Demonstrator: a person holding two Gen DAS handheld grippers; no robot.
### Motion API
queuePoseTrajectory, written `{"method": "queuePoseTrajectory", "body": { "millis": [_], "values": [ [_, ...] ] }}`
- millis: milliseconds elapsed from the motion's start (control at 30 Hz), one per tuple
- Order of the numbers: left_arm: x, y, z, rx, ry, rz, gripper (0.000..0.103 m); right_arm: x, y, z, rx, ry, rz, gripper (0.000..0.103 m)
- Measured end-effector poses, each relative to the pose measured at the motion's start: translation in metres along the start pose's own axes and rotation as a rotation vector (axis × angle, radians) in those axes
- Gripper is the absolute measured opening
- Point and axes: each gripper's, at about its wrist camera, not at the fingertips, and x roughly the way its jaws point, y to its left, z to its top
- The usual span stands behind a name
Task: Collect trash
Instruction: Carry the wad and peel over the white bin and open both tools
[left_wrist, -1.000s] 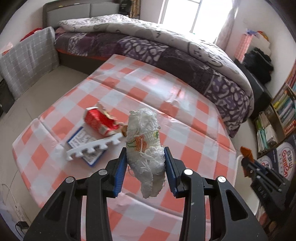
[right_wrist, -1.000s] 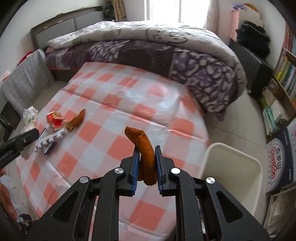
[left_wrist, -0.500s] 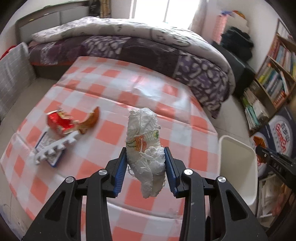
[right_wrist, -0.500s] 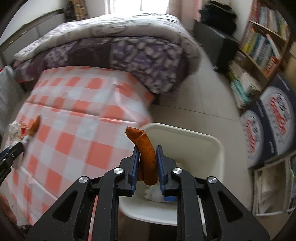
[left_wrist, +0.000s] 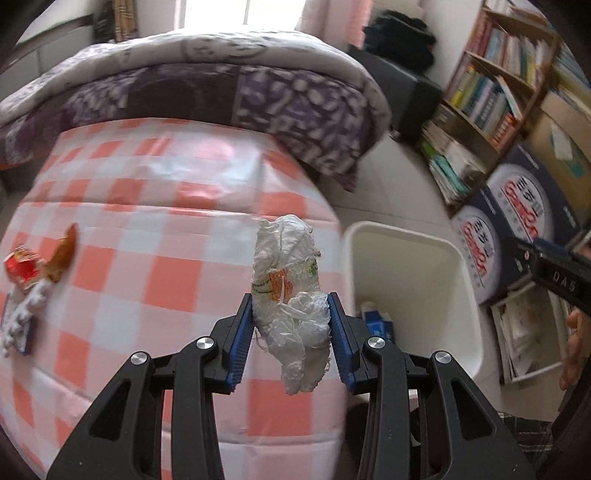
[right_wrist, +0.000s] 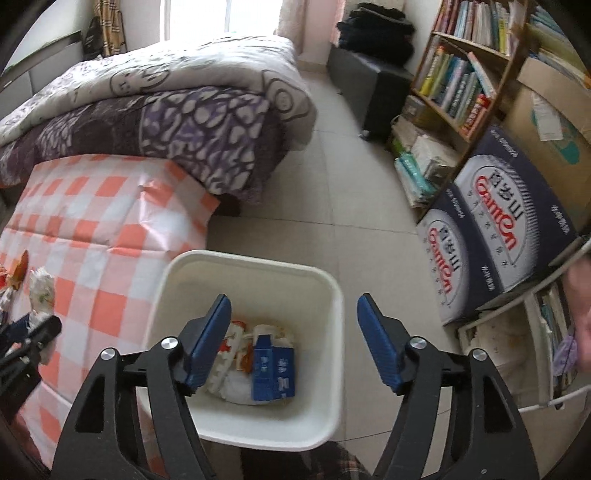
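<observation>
My left gripper is shut on a crumpled white plastic bag and holds it above the right edge of the red-checked table, beside the white trash bin. My right gripper is open and empty, directly above the bin. Inside the bin lie a blue carton and white and orange scraps. A red wrapper, a brown peel and a white foam piece lie at the table's left edge.
A bed with a purple quilt stands behind the table. A bookshelf and blue cartons stand right of the bin on the tiled floor. The right gripper shows in the left wrist view.
My right gripper swung over the bin and opened, and the orange-brown piece it held is gone from it. My left gripper carried the white bag right toward the bin.
</observation>
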Motion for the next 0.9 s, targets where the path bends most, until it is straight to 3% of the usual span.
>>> {"method": "queuePoseTrajectory", "body": {
  "millis": [367, 467, 533, 900],
  "values": [
    [0.036, -0.061, -0.003, 0.075, 0.055, -0.138, 0.041, -0.001, -0.031, 0.001, 0.045, -0.013, -0.023, 0.074],
    [0.036, -0.066, -0.001, 0.056, 0.044, -0.198, 0.074, -0.001, -0.030, 0.002, 0.054, -0.015, -0.020, 0.075],
    [0.034, -0.065, 0.000, 0.053, 0.035, -0.207, 0.076, -0.002, -0.028, 0.003, 0.060, -0.016, -0.014, 0.077],
    [0.011, 0.006, 0.002, -0.036, 0.028, -0.060, 0.079, -0.008, 0.024, 0.010, 0.056, -0.003, 0.088, 0.091]
  ]
}}
